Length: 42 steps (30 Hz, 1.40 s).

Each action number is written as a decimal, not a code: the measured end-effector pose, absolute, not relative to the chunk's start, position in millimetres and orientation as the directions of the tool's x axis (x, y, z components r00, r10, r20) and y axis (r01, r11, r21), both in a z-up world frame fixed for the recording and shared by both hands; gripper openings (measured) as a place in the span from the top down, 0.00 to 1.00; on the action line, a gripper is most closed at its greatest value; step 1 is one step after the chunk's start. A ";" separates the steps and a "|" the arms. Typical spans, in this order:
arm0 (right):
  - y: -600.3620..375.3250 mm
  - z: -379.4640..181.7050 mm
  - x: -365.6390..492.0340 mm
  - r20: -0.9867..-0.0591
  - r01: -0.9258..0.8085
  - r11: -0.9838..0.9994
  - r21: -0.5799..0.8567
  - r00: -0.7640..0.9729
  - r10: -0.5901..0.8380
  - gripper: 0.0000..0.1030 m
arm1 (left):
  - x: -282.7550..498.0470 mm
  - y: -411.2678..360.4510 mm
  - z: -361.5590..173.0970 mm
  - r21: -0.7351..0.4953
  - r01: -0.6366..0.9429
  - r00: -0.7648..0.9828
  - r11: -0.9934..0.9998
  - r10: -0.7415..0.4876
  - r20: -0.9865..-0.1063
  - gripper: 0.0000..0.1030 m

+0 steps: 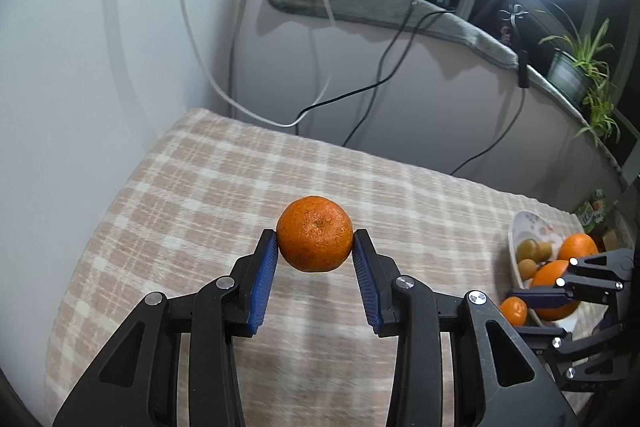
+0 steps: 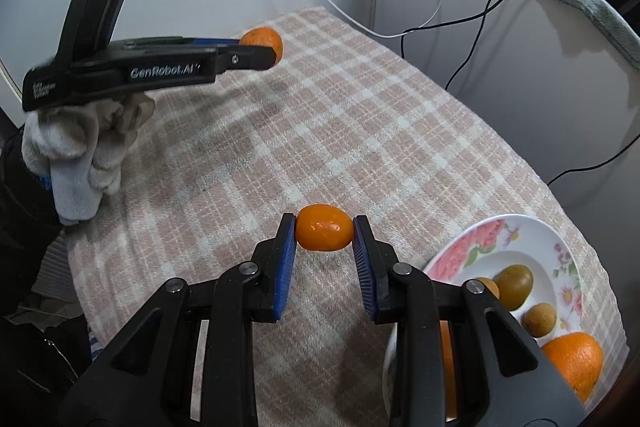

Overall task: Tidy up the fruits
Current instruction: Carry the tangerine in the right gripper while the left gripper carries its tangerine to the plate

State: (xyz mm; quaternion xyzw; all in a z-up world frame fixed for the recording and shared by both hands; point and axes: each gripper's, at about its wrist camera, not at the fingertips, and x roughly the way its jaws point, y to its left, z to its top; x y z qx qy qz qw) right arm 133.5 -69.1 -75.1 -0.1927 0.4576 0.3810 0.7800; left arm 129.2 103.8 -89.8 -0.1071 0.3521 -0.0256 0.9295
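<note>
Left gripper (image 1: pixel 315 241) jaws pinching a mandarin (image 1: pixel 315 233) above the checked desk (image 1: pixel 200 187); right gripper (image 2: pixel 324 233) jaws pinching a kumquat (image 2: pixel 324 227), just left of the flowered plate (image 2: pixel 560 255) with remaining fruit

Left gripper (image 1: pixel 315 247) holds a mandarin (image 1: pixel 315 233) above the table's checked cloth (image 1: pixel 200 195), right gripper (image 2: pixel 325 235) a kumquat (image 2: pixel 324 227). The plate (image 2: pixel 560 247) sits right of both, fruit in it.
</note>
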 end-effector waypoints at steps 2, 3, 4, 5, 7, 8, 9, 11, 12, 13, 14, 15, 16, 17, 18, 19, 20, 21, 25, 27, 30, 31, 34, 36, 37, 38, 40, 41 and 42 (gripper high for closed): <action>-74.7 -71.3 132.3 -0.855 -0.766 0.640 0.052 0.298 0.425 0.71 | 126.5 98.2 -86.6 -0.216 -0.016 0.754 0.976 -0.130 -0.643 0.64; -77.6 -68.7 131.7 -0.851 -0.763 0.644 0.054 0.302 0.430 0.71 | 124.8 94.9 -84.6 -0.215 -0.009 0.756 0.977 -0.134 -0.640 0.64; -80.4 -67.5 131.2 -0.848 -0.761 0.646 0.055 0.305 0.432 0.71 | 123.5 91.9 -82.8 -0.216 -0.003 0.758 0.976 -0.139 -0.638 0.64; -83.1 -64.4 130.1 -0.845 -0.759 0.649 0.057 0.310 0.436 0.71 | 121.7 87.7 -80.7 -0.215 0.006 0.759 0.977 -0.145 -0.635 0.64; -88.7 -59.5 127.8 -0.838 -0.755 0.654 0.058 0.319 0.443 0.71 | 119.3 81.4 -77.5 -0.215 0.019 0.761 0.976 -0.153 -0.630 0.64; -91.7 -56.6 127.0 -0.834 -0.751 0.657 0.060 0.324 0.447 0.71 | 118.3 79.3 -76.2 -0.214 0.023 0.762 0.977 -0.156 -0.629 0.64; -94.3 -54.8 126.3 -0.831 -0.749 0.660 0.061 0.327 0.449 0.71 | 117.0 75.9 -74.4 -0.213 0.030 0.763 0.977 -0.160 -0.627 0.64; -100.0 -50.5 124.9 -0.825 -0.744 0.666 0.062 0.337 0.454 0.71 | 114.9 69.7 -71.1 -0.210 0.042 0.765 0.977 -0.166 -0.623 0.64; -103.6 -47.7 124.4 -0.821 -0.739 0.670 0.064 0.343 0.457 0.71 | 113.7 65.9 -69.3 -0.209 0.049 0.765 0.977 -0.171 -0.620 0.64; -106.4 -45.7 122.4 -0.818 -0.736 0.674 0.064 0.348 0.458 0.71 | 112.2 62.9 -68.0 -0.208 0.055 0.766 0.977 -0.175 -0.618 0.64; -110.0 -43.1 122.0 -0.814 -0.732 0.678 0.066 0.353 0.461 0.71 | 111.0 59.2 -66.3 -0.206 0.062 0.767 0.977 -0.178 -0.616 0.64; -113.0 -41.3 121.4 -0.811 -0.729 0.681 0.069 0.356 0.463 0.71 | 109.7 54.9 -64.6 -0.203 0.070 0.768 0.977 -0.182 -0.614 0.64; -115.9 -39.2 120.8 -0.808 -0.725 0.685 0.070 0.362 0.465 0.71 | 108.8 51.5 -63.5 -0.202 0.076 0.769 0.976 -0.186 -0.612 0.64; -119.1 -37.2 120.5 -0.805 -0.721 0.689 0.071 0.367 0.467 0.71 | 107.8 47.8 -62.1 -0.202 0.084 0.769 0.976 -0.192 -0.610 0.64; -123.4 -34.3 120.8 -0.800 -0.716 0.695 0.073 0.374 0.469 0.71 | 107.1 43.3 -60.6 -0.201 0.093 0.769 0.975 -0.199 -0.608 0.64; -126.7 -32.4 120.0 -0.797 -0.711 0.699 0.074 0.380 0.470 0.71 | 107.3 39.1 -59.5 -0.199 0.100 0.769 0.975 -0.203 -0.607 0.64; -130.9 -30.1 119.6 -0.793 -0.706 0.704 0.075 0.386 0.471 0.71 | 106.8 34.6 -58.3 -0.196 0.108 0.769 0.975 -0.206 -0.605 0.64; -135.0 -27.7 120.1 -0.789 -0.700 0.710 0.076 0.393 0.472 0.71 | 106.8 29.6 -56.9 -0.192 0.116 0.769 0.974 -0.211 -0.604 0.64; -150.6 -21.0 123.9 -0.777 -0.677 0.732 0.079 0.418 0.470 0.71 | 107.5 11.1 -53.7 -0.183 0.154 0.764 0.971 -0.234 -0.601 0.64; -159.9 -18.3 127.1 -0.772 -0.662 0.745 0.081 0.431 0.466 0.71 | 108.2 -0.1 -52.8 -0.174 0.177 0.760 0.969 -0.247 -0.601 0.64; -173.3 -15.7 132.4 -0.766 -0.639 0.765 0.088 0.447 0.461 0.71 | 110.6 -15.7 -52.3 -0.172 0.207 0.751 0.963 -0.270 -0.603 0.64; -177.5 -14.8 134.3 -0.765 -0.632 0.770 0.091 0.451 0.460 0.71 | 111.7 -21.6 -52.3 -0.169 0.218 0.748 0.961 -0.276 -0.604 0.64; -190.4 -12.3 139.2 -0.759 -0.609 0.787 0.095 0.467 0.453 0.71 | 114.2 -36.1 -52.7 -0.159 0.246 0.740 0.956 -0.291 -0.607 0.64; -198.7 -12.2 143.4 -0.758 -0.595 0.798 0.097 0.475 0.446 0.71 | 116.6 -45.8 -52.8 -0.156 0.265 0.733 0.951 -0.304 -0.609 0.64; -202.7 -12.8 145.6 -0.759 -0.588 0.803 0.098 0.478 0.443 0.71 | 118.1 -50.8 -53.0 -0.153 0.274 0.729 0.949 -0.309 -0.611 0.64; -207.3 -14.1 148.3 -0.760 -0.580 0.808 0.102 0.479 0.439 0.71 | 119.4 -53.7 -53.1 -0.151 0.279 0.727 0.948 -0.311 -0.612 0.64; -214.7 -17.2 152.6 -0.763 -0.567 0.816 0.110 0.478 0.435 0.71 | 121.7 -61.3 -54.1 -0.147 0.292 0.721 0.945 -0.319 -0.615 0.64; -217.1 -18.4 154.5 -0.764 -0.563 0.819 0.114 0.478 0.434 0.71 | 123.1 -64.3 -54.4 -0.146 0.298 0.718 0.944 -0.322 -0.617 0.64; -220.3 -20.3 156.9 -0.765 -0.557 0.822 0.119 0.476 0.434 0.71 | 125.2 -68.3 -55.0 -0.145 0.305 0.714 0.941 -0.327 -0.619 0.64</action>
